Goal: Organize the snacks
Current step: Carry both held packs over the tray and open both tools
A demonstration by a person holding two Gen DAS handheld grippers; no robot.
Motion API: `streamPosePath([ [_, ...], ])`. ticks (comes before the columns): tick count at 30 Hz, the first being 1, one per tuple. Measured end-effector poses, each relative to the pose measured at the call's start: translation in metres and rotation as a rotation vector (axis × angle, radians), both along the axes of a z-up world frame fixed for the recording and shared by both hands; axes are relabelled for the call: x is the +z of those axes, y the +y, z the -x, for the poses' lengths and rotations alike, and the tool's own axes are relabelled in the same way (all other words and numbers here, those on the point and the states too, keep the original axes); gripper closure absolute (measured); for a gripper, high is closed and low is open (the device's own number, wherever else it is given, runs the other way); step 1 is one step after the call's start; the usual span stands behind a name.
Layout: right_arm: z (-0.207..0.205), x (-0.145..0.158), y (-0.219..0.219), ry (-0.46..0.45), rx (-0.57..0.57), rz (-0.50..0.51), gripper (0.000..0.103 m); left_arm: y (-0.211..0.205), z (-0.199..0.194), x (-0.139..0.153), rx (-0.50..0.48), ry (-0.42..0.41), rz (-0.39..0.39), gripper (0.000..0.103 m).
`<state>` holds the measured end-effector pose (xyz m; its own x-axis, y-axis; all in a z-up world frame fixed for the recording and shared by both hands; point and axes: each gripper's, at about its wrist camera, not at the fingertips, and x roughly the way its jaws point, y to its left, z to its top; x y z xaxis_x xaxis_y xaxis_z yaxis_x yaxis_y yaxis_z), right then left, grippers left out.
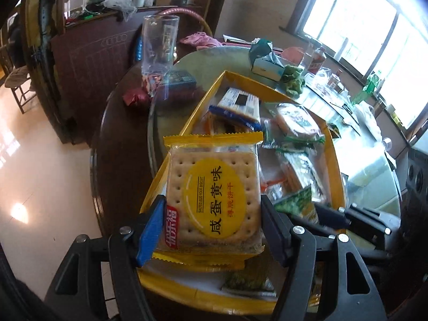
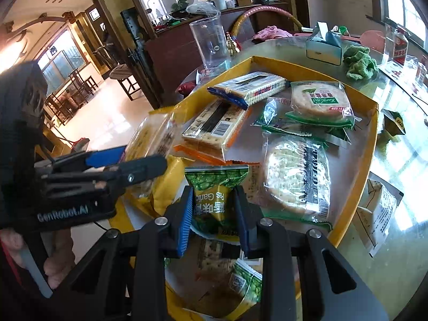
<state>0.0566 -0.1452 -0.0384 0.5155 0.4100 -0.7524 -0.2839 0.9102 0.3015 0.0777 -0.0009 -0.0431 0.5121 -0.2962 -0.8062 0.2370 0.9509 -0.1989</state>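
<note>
My left gripper (image 1: 212,222) is shut on a yellow salted-egg biscuit pack (image 1: 214,195), held above the near corner of the yellow tray (image 1: 203,101). My right gripper (image 2: 214,211) is shut on a small green garlic-pea packet (image 2: 214,200) over the tray's (image 2: 373,139) near side. The left gripper with its pack (image 2: 152,139) shows at left in the right wrist view. In the tray lie a blue cracker pack (image 2: 251,88), an orange cracker pack (image 2: 214,128) and two round green-wrapped biscuit packs (image 2: 321,101) (image 2: 297,174).
The tray sits on a round glass-topped table (image 2: 396,214). Behind it stand a clear plastic cup (image 2: 211,45), a tissue box (image 2: 323,45) and a green cloth (image 2: 359,64). A bottle (image 2: 398,45) and loose packets (image 2: 379,206) lie to the right.
</note>
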Motion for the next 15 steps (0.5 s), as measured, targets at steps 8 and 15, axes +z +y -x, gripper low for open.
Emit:
streamPosePath([
  [8, 0.002, -0.001, 0.007, -0.007, -0.008, 0.021, 0.070, -0.012, -0.019, -0.004, -0.063, 0.019, -0.059, 0.034],
  [15, 0.010, 0.007, -0.007, -0.030, -0.024, -0.045, 0.047, 0.001, -0.012, 0.004, -0.026, 0.014, 0.031, 0.022],
])
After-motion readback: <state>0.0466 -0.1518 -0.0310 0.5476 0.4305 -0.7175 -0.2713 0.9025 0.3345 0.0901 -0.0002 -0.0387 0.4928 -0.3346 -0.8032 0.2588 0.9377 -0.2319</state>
